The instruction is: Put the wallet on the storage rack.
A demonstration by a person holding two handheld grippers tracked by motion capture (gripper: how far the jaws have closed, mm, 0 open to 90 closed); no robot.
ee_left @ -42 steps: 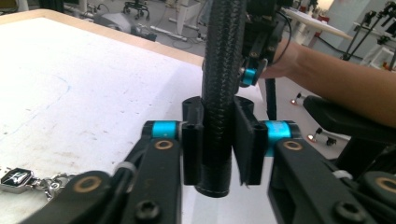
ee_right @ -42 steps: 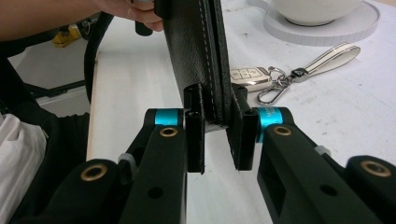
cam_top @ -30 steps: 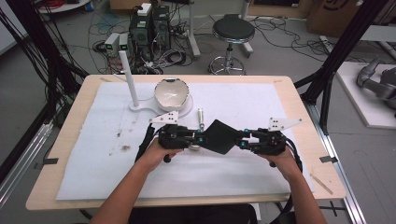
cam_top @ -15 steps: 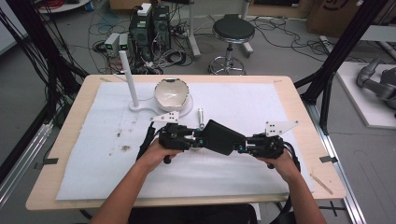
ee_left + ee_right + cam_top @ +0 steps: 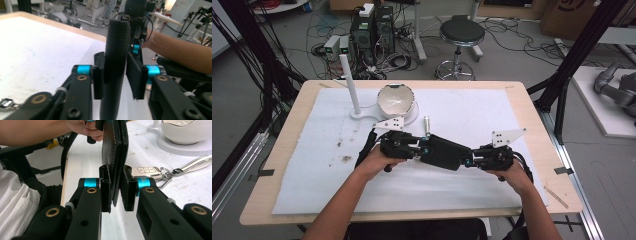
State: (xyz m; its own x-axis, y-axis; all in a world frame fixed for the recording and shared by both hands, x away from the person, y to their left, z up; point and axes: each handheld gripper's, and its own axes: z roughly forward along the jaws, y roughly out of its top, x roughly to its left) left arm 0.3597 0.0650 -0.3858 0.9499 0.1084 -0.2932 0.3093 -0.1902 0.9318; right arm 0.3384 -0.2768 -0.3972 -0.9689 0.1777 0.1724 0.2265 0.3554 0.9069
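Note:
A black leather wallet (image 5: pixel 444 152) hangs folded just above the white mat, stretched between my two grippers. My left gripper (image 5: pixel 424 148) has its rounded spine (image 5: pixel 116 45) between its pads. These jaws have just been closing, and both pads now touch the leather. My right gripper (image 5: pixel 468 161) is shut on the wallet's open edge (image 5: pixel 115 145), pressing the two stitched leaves together. A car key fob (image 5: pixel 146 172) on a ring with a pale strap lies on the mat behind the wallet, and the key (image 5: pixel 427 125) lies near the bowl.
A white bowl (image 5: pixel 397 100) sits on a round white base with an upright white post (image 5: pixel 349 85) at the mat's far left. The person's forearms reach in from the near table edge. Small dark stains (image 5: pixel 346 158) mark the mat's left part.
The wallet showed a broad tilted face a second ago and now looks narrower and flatter between the grippers. The right gripper has shifted slightly. The left hand has stayed put.

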